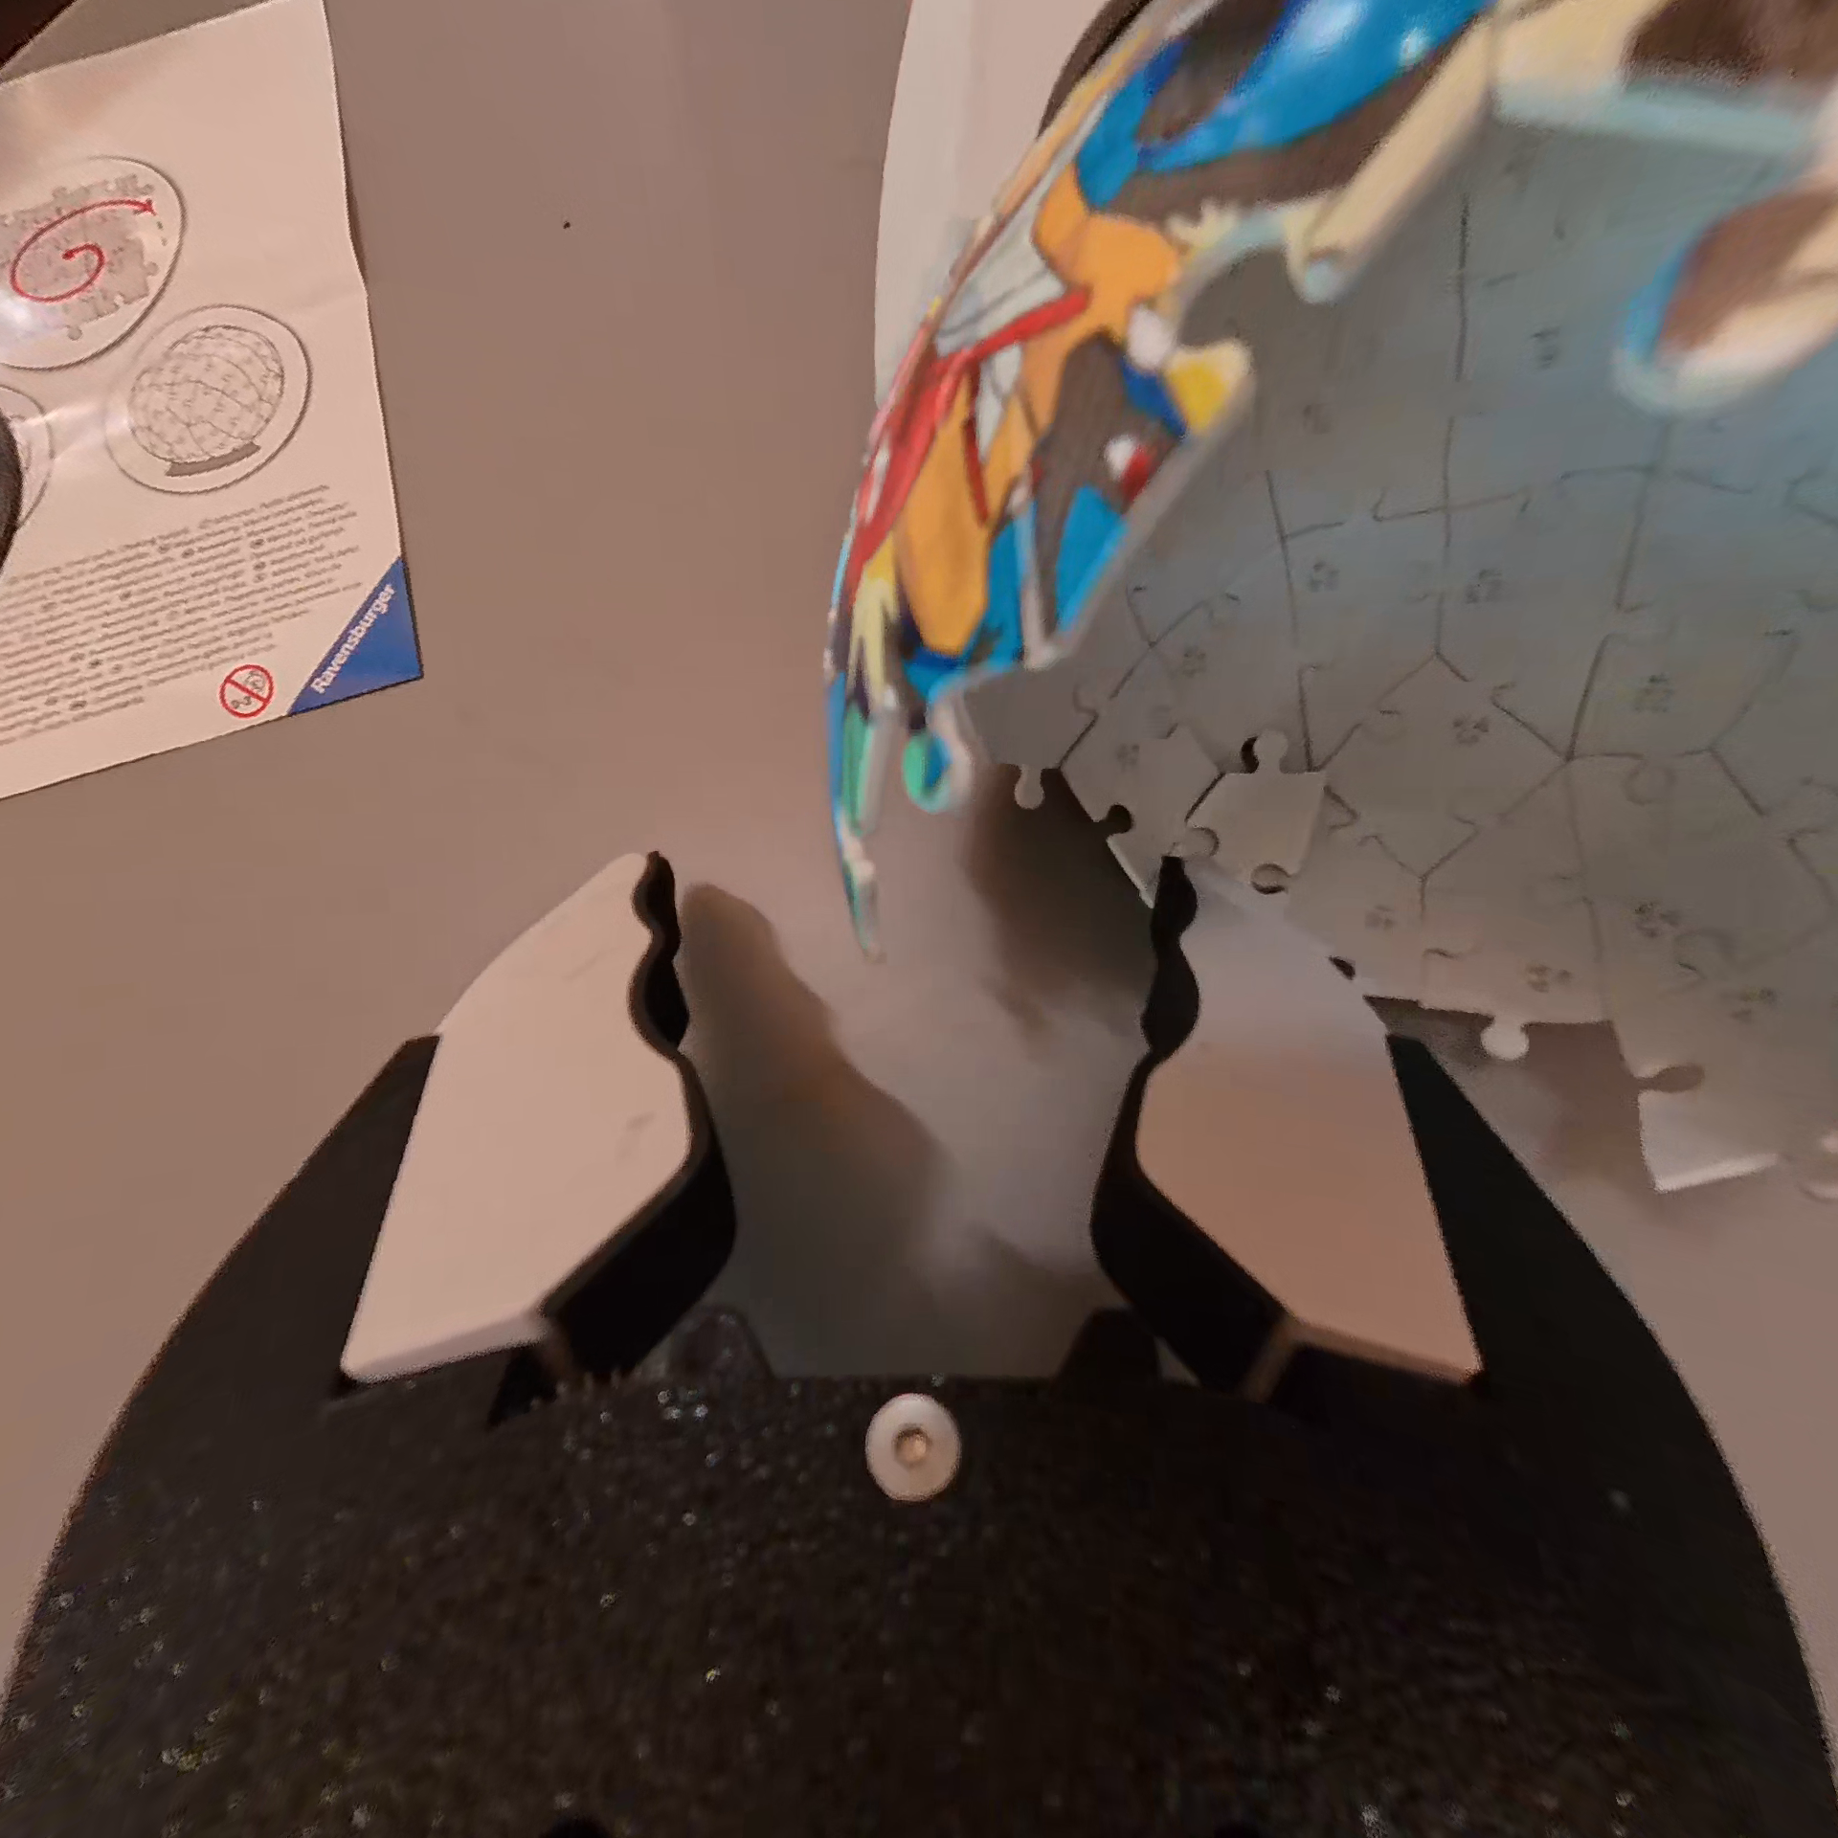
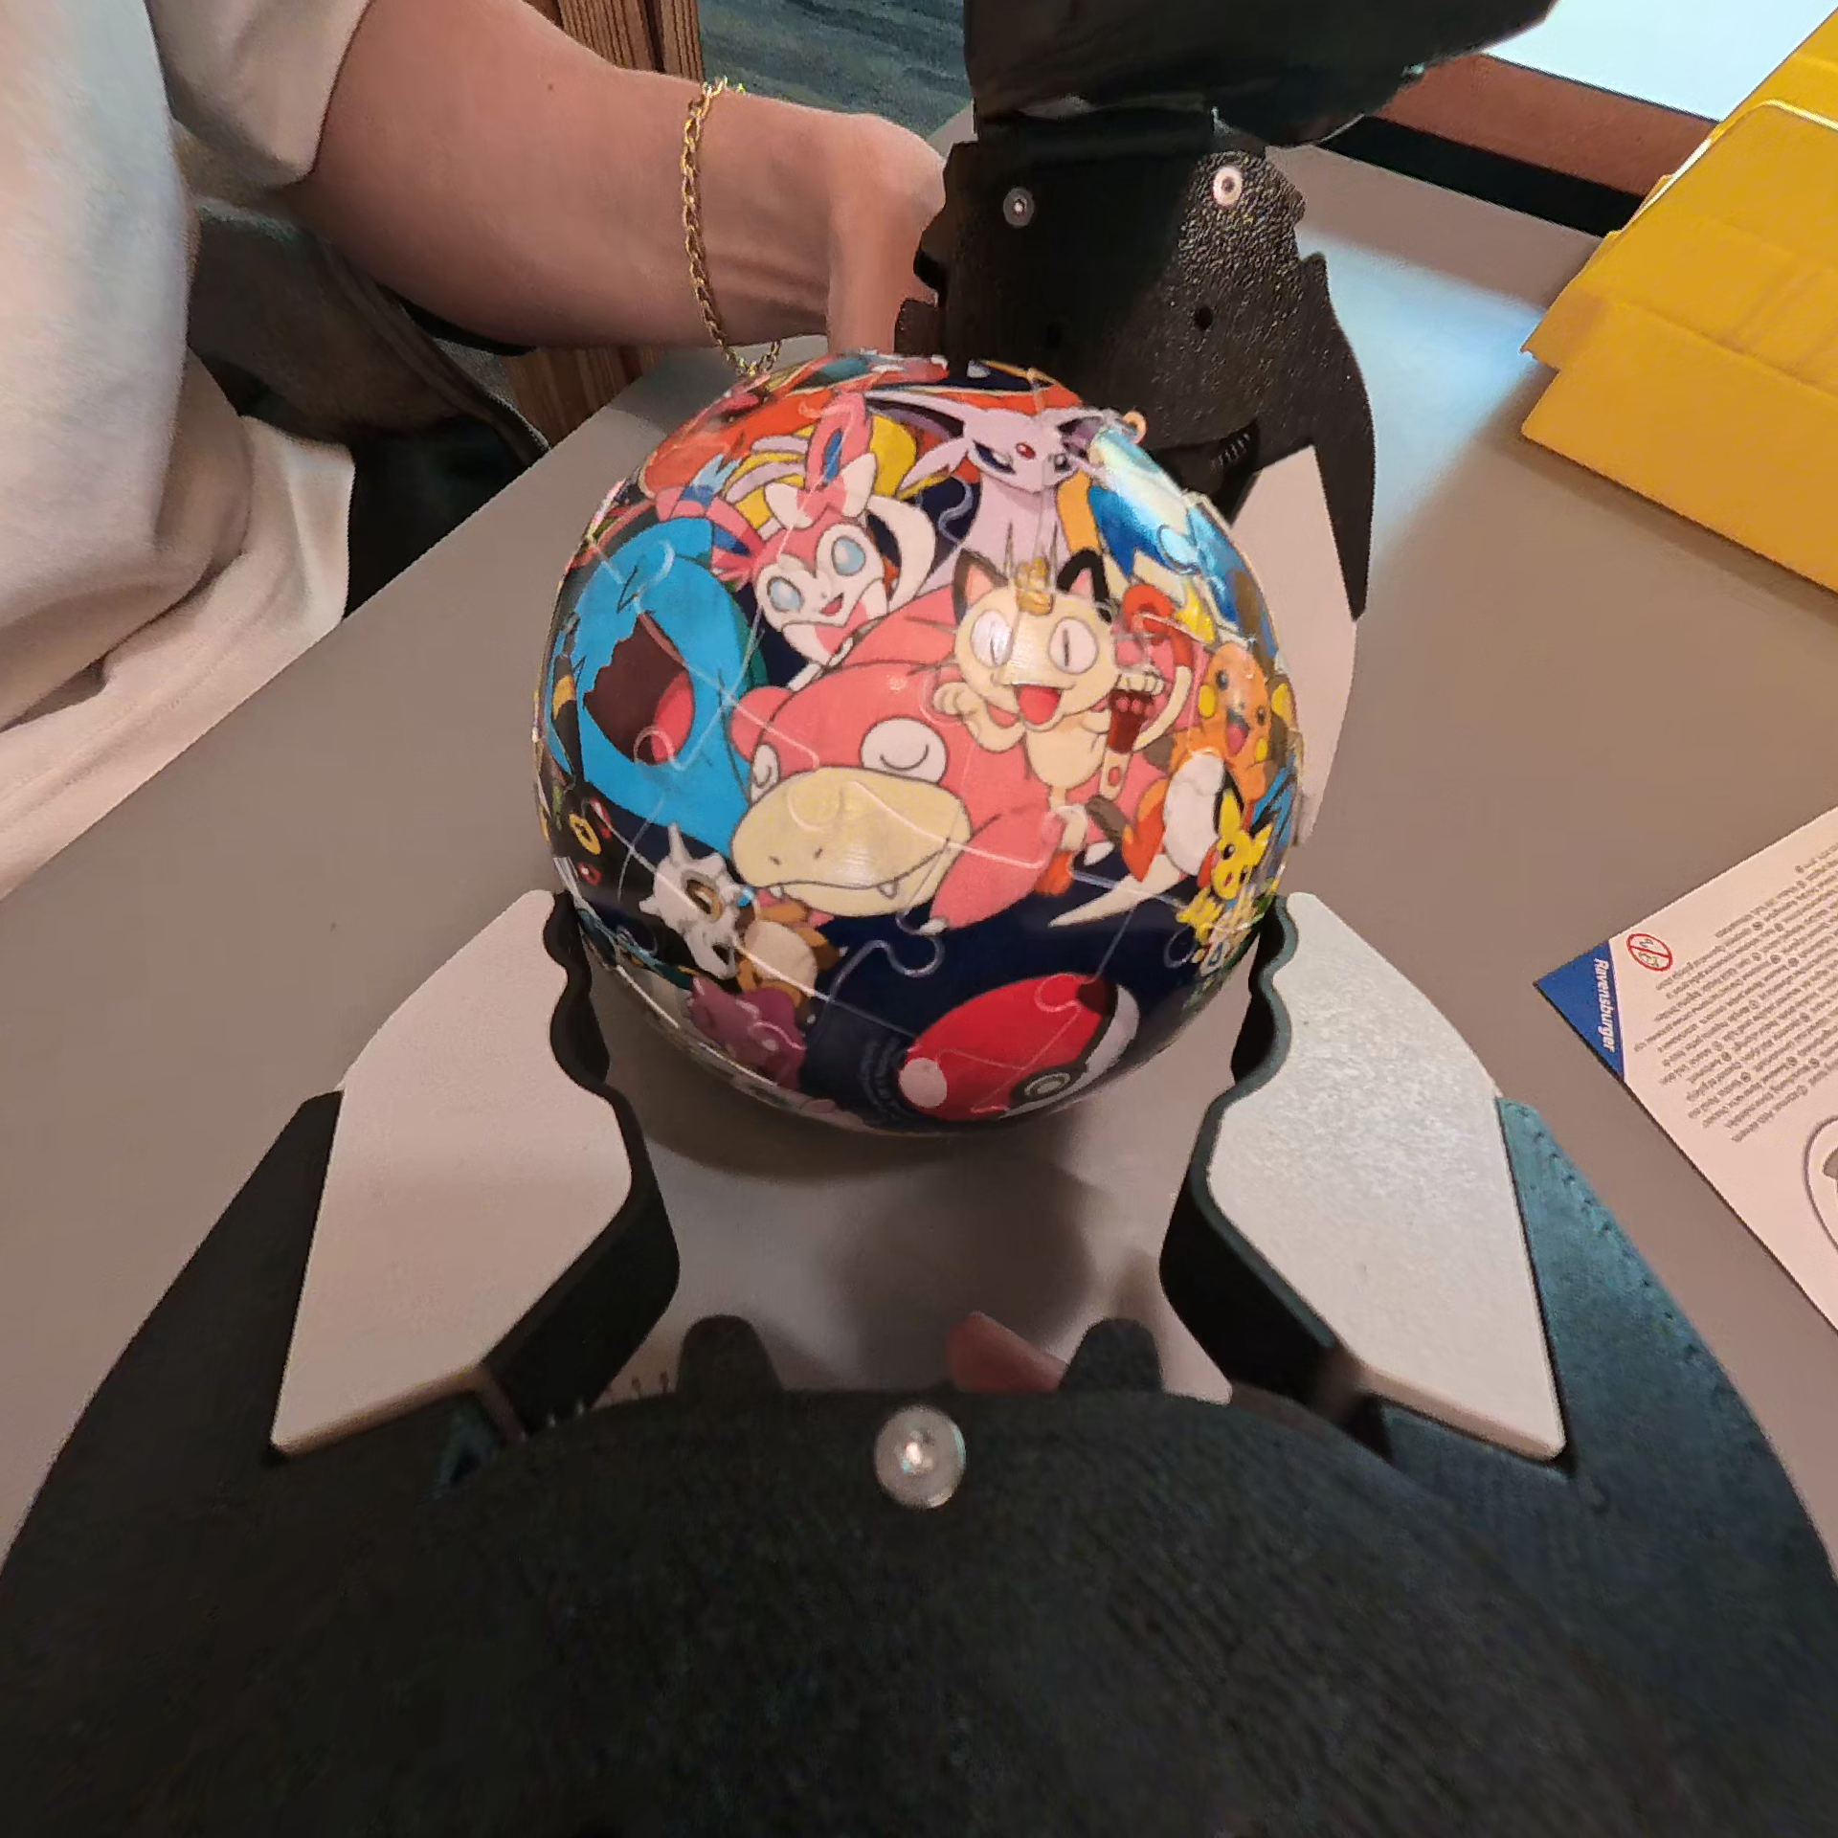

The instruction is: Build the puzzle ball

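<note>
Two tongs, one puzzle ball, grey bench

Two wrist views, itemised left to right.

Left wrist view:
- Instruction sheet (image 1: pixel 189 418): white, folded, with diagrams and a blue corner; lies flat on the bench (image 1: pixel 617 497) at far left.
- Left tongs (image 1: pixel 915 885): black with pale faces, spread apart, nothing between them. Only bare bench shows in the gap.
- Puzzle ball (image 1: pixel 1442 597): upper right, ahead of the tongs and to their right. An open, unfinished side faces the camera, showing the grey inner faces of the pieces and a jagged edge of tabs. The printed outer skin shows along its left rim. The right fingertip lies just under the ragged lower edge; contact cannot be told.

Right wrist view:
- Person's forearm (image 2: pixel 557 199): upper left, with a gold chain bracelet (image 2: pixel 701 219), hand on the far tool.
- Right tongs (image 2: pixel 915 925): spread wide; both tips lie against the ball's lower flanks, left and right.
- Puzzle ball (image 2: pixel 915 736): centre, printed with cartoon creatures, resting on the bench (image 2: pixel 298 796) between the fingertips.
- Left tongs (image 2: pixel 1283 487): behind the ball at its upper right.
- Yellow box (image 2: pixel 1711 358): far right on the bench.
- Instruction sheet (image 2: pixel 1731 1044): right edge.
</note>
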